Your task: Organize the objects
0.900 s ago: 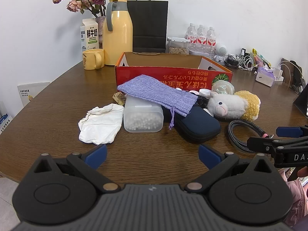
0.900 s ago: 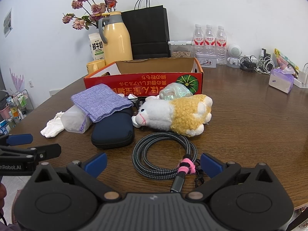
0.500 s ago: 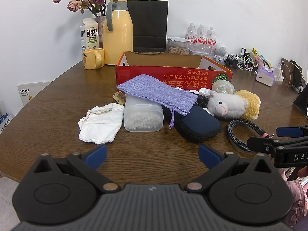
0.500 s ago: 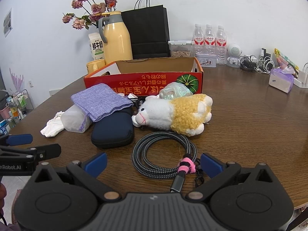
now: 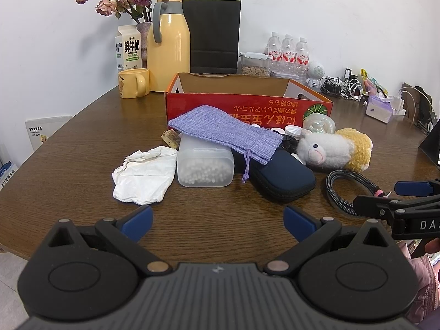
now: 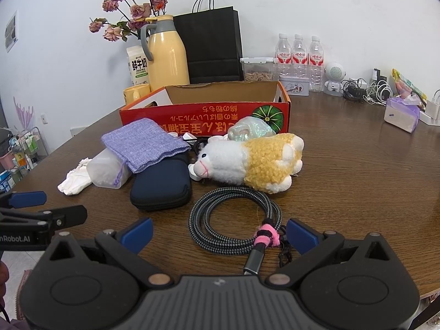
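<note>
Both tongs stand wide apart with nothing between the pads. The left gripper (image 5: 217, 221) hovers over the near edge of the brown table (image 5: 68, 159), and the right gripper (image 6: 218, 232) hangs over the near part of the coiled braided cable (image 6: 233, 220), apart from it.

From the left wrist view, the crumpled white paper (image 5: 145, 174) lies at 11 o'clock of the left gripper, the frosted plastic box (image 5: 205, 166) at 12, and the navy zip case (image 5: 283, 176) at 1. A purple drawstring pouch (image 5: 225, 133) lies draped over the box and the case. The plush sheep (image 5: 335, 148) lies at 2 o'clock, just beyond the cable. The open red cardboard box (image 5: 247, 101) stands behind the pile at 12 o'clock, and what it holds cannot be seen
</note>
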